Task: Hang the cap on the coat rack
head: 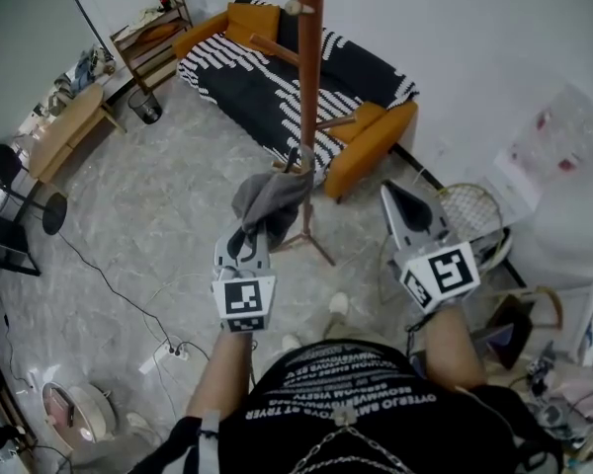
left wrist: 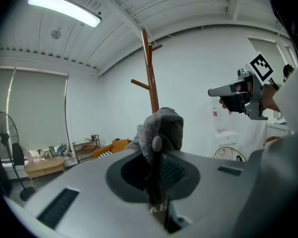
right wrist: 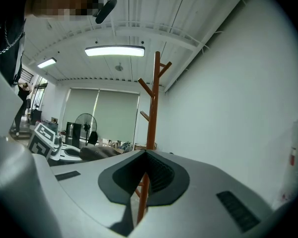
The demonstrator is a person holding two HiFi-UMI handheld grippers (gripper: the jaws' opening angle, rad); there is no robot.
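The left tool (head: 245,250) pinches the grey cap (head: 270,200), which bunches up at the tool's 12 o'clock, close beside the coat rack (head: 309,87) pole. At the cap's 3 o'clock, the right tool (head: 395,201) has its jaws pressed together on nothing.

Coat rack (head: 309,67) top apparently beyond frame.

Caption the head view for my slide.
Left claw grips a grey fabric cap near the tall brown wooden coat rack.
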